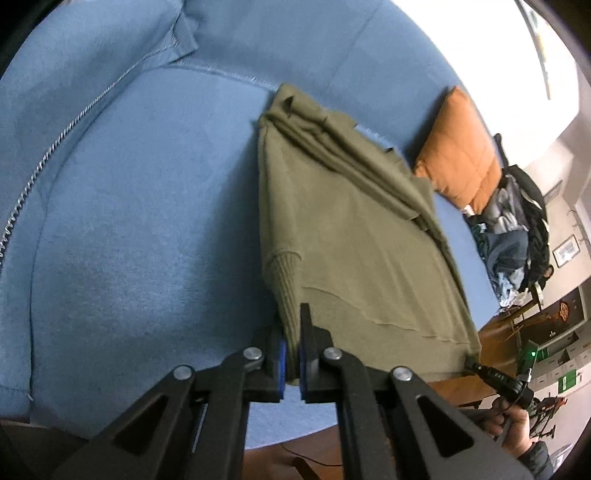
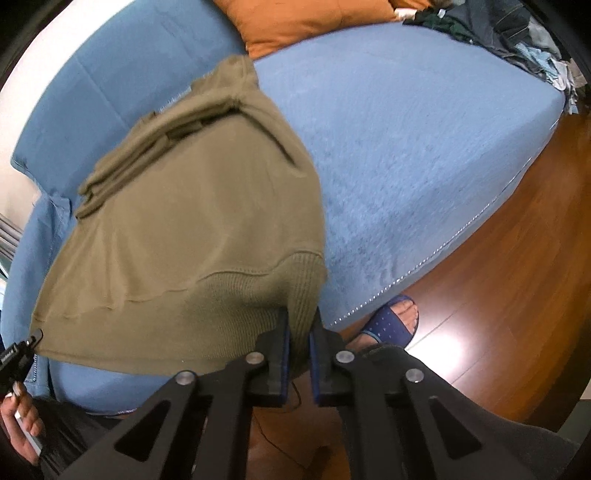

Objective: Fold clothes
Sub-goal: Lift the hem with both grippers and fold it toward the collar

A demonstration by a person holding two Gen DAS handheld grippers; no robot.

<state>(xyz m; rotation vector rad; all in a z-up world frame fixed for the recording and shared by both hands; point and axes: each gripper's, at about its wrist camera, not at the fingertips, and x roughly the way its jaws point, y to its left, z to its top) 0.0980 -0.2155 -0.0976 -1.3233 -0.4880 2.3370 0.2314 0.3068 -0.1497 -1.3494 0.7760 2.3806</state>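
The olive sweater (image 1: 354, 236) lay partly folded over the blue sofa seat (image 1: 147, 221), which serves here as the landmark. The ribbed hem ran along the sofa's front edge, and the bunched sleeves and collar end pointed toward the sofa back. The garment's long axis therefore ran from front edge to backrest, directly ahead of both tools.

The left gripper (image 1: 291, 354) was closed on the hem corner at the armrest side of the sofa, with the ribbed cloth pinched between its blue pads (image 1: 282, 363). The right gripper (image 2: 298, 350) was closed likewise on the opposite hem corner, on the side toward the orange cushion (image 2: 306, 22). Both sets of jaws stood narrowly apart, only the thickness of the cloth between them.

The hem appeared lifted off the sofa seat near the front edge, while the far end rested against the seat close to the backrest. Each hand held its tool low, in front of the sofa's front edge, fingers aimed toward the backrest. Neither hand was nearer the garment; each held one corner.

Judgement: the grip suited either carrying the hem toward the backrest to make a crosswise fold, or drawing the garment flat toward the front edge. The pictures did not settle which. A pile of other clothes (image 2: 517, 33) lay at the sofa's far end, beyond the cushion.
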